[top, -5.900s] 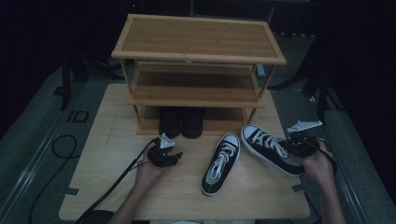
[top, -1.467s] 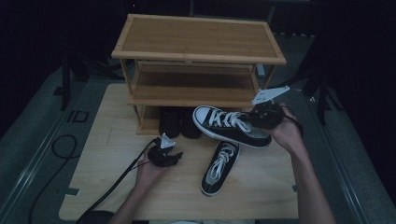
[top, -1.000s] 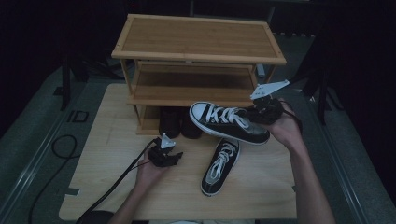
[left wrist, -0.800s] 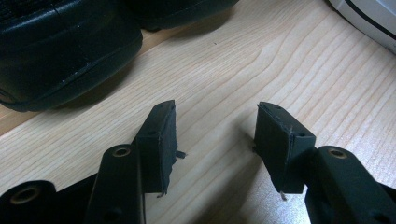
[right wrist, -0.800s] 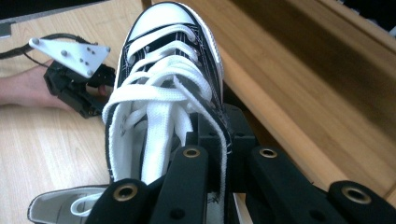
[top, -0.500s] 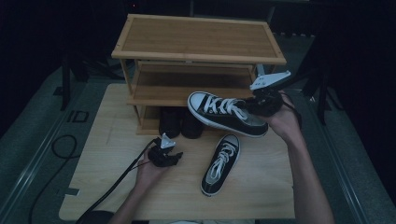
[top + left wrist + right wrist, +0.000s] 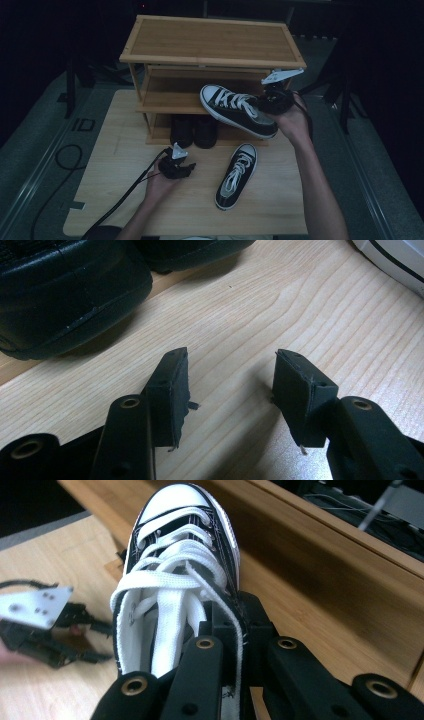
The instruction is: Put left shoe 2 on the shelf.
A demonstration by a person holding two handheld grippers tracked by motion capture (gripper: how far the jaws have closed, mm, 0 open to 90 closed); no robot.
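The right gripper (image 7: pixel 265 101) holds one sneaker (image 7: pixel 235 109) up by the rack's (image 7: pixel 210 61) middle shelf. The other sneaker (image 7: pixel 236 175) waits on the surface (image 7: pixel 125 150). The left gripper (image 7: pixel 227 385) rests wide, holding nothing.

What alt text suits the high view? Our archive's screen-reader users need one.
The right gripper holds a black-and-white sneaker in the air by its collar, toe toward the middle shelf of a wooden shoe rack. Its mate lies on the table, where the open left gripper rests near two black shoes.
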